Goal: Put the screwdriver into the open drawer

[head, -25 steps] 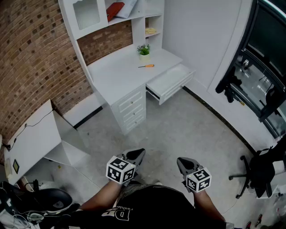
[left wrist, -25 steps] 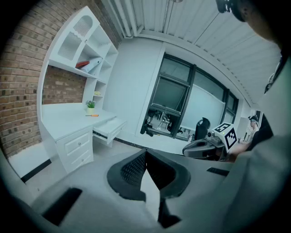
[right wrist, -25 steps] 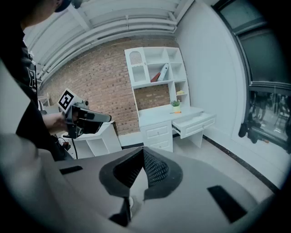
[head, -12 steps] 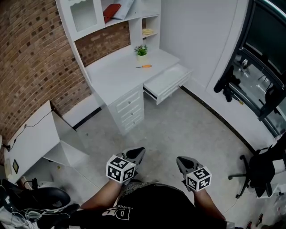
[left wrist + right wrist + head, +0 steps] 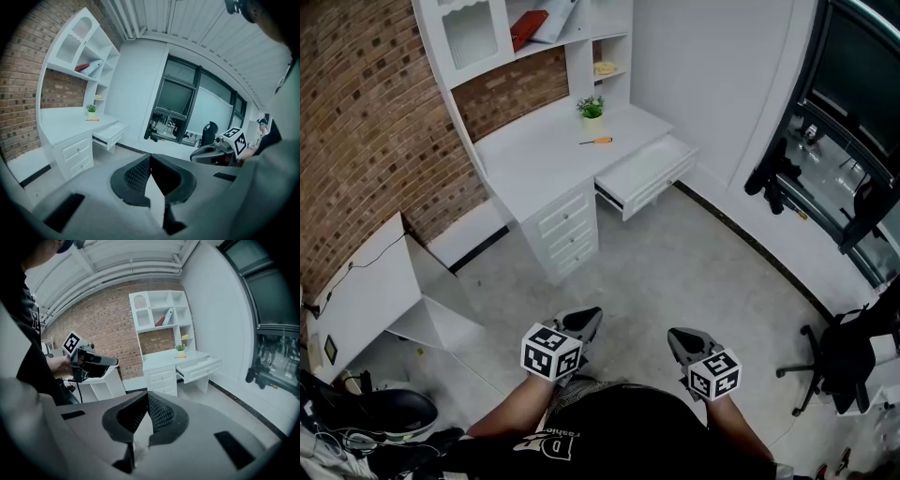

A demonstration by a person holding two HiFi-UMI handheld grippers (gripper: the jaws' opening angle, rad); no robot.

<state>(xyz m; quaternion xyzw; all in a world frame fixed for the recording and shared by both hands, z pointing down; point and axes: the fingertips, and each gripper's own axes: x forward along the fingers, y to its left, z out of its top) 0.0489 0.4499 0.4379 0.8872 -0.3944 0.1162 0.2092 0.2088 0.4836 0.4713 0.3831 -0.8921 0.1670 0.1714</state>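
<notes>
The screwdriver (image 5: 598, 141) is laid on the tabletop (image 5: 534, 155) at 12 o'clock, near the open drawer (image 5: 645, 173). The jaws of the left gripper (image 5: 589, 319) and right gripper (image 5: 678, 337) are closed, empty.

Home study setting: white wooden desk with shelved hutch (image 5: 534, 155) against a red brick wall (image 5: 366, 141), grey concrete floor (image 5: 675, 272).

head view steep down, gripper views low; 3 share far desk (image 5: 534, 155)
</notes>
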